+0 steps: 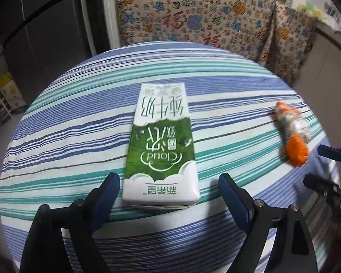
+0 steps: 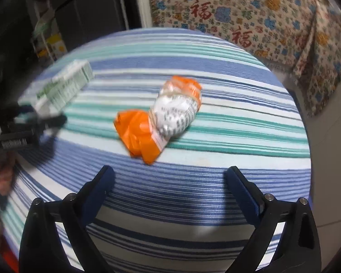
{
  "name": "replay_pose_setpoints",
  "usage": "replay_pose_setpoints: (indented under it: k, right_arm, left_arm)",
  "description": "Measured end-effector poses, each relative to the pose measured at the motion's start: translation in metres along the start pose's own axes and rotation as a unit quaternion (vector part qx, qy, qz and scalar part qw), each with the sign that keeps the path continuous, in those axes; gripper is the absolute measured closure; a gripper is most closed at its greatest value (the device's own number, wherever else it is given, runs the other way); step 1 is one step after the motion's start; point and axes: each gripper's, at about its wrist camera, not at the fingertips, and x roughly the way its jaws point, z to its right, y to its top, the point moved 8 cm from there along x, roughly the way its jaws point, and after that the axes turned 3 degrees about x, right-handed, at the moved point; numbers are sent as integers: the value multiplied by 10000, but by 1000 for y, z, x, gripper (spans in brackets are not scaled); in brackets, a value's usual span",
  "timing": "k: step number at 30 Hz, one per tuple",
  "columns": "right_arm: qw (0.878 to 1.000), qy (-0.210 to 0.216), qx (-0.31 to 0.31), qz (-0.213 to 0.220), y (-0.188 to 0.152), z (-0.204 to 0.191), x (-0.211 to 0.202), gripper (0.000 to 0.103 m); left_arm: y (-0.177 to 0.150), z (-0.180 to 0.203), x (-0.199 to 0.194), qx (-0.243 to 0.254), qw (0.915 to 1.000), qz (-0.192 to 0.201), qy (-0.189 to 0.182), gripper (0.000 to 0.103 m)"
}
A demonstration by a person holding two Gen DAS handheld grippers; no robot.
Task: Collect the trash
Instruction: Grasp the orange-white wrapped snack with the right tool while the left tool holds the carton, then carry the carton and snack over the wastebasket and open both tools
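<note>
A round table draped in a woven cloth of blue, teal and white stripes (image 1: 68,122) fills the lower part of both views, spreading out under and ahead of each gripper. Beyond its far edge, well ahead of the grippers, hangs a beige fabric printed with red characters and blue and orange motifs (image 1: 193,16), falling in folds toward the right. Dark cabinet doors (image 1: 45,34) stand off to the left of it. A flat rectangular milk carton of green and white printed card (image 1: 161,145) lies on its broad face straight ahead of the left gripper (image 1: 169,182), its near end reaching in between the two fingertips without touching either; the print reads upside down from this side. The left gripper's dark blue padded fingers (image 1: 109,188) are spread wide apart on either side of that end, holding nothing. A crumpled wrapper of orange and white printed plastic (image 2: 161,118) lies on the cloth just ahead of the right gripper (image 2: 170,177), a little left of its centre line and clear of the fingertips; motion blur softens its outline. The right gripper's jaws also stand wide apart with only striped cloth between them. From the left wrist view the wrapper lies well off to the right of the carton, near the right gripper's black tips.
</note>
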Motion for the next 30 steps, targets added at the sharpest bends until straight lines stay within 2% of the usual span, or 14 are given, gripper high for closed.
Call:
replay_pose_setpoints:
  k: [3,5,6,8,9,10,11,13,15,19,23,25,27,30]
  right_arm:
    - [9976,323,602,86,23,4,-12,4]
    - [9942,364,1009,-12,40,9,-8,4]
    - [9920,359,1188,-212,46,12,2,6]
    - [9871,387,1457,-534,53,18,20,24]
    - [9848,432,1501,-754,52,20,30,49]
    - [9870,317,1402,-717,55,24,30,61]
    - [9883,248,1344,-683,56,27,25,62]
    - [9881,398,1381,-541,55,34,9,62]
    - [9911,313,1256,-310,51,46,-17,62]
    - [9912,38,1322,-66,27,99,-70,62]
    - [9850,-587,1624,-13,-12,179,-113,62]
    - [9791,-805,1863,-103,-36,220,-123,62]
    - [9725,-939,2120,-198,-61,257,-130,62]
    - [9656,-1024,2367,-326,-87,300,-129,61]
  left_arm:
    - [15,-1,-6,-15,9994,101,-328,13]
    - [23,4,5,64,9987,-97,-495,13]
    - [26,6,12,151,9985,-189,-486,13]
    - [29,8,23,242,9985,-302,-397,19]
    - [30,7,24,256,9985,-281,-382,44]
    - [30,8,24,276,9985,-281,-376,55]
    - [31,9,21,260,9983,-257,-456,54]
    - [33,16,14,179,9975,-174,-665,55]
    - [36,32,1,299,9968,-31,-744,55]
    - [43,102,-31,586,9880,180,-1419,55]
    - [40,205,-53,1021,9692,136,-2237,55]
    - [34,268,-56,1227,9547,-33,-2710,55]
    - [28,317,-53,1399,9456,-196,-2931,55]
    - [16,380,-34,1679,9387,-433,-2980,55]
